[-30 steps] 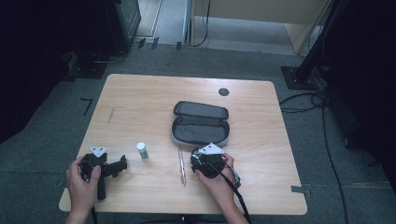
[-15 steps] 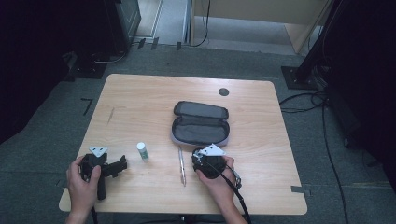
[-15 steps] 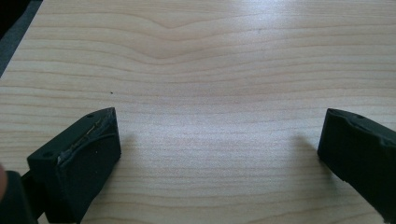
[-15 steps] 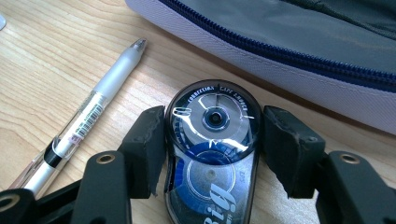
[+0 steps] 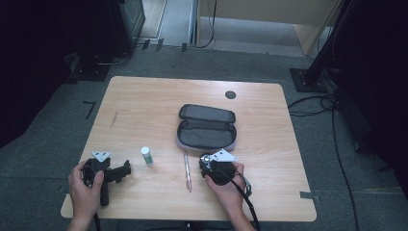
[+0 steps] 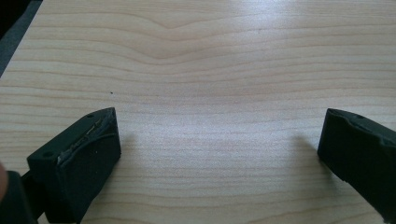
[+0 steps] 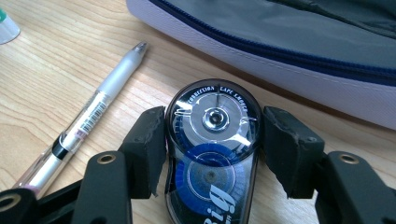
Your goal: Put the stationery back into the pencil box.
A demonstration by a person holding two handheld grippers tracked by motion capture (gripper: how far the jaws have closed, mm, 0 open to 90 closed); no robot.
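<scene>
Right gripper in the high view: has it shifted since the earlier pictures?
No. The right gripper sits at the same spot just below the open pencil case, right of the pen; its jaws have just been closing around the correction tape.

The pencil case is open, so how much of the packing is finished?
Hardly any, it seems. The pencil case lies open with nothing visible inside. In hand: the right gripper has just been closing, its jaws on either side of the correction tape lying on the table. Probably left: the pen and the small white tube. The left gripper is open over bare wood.
</scene>
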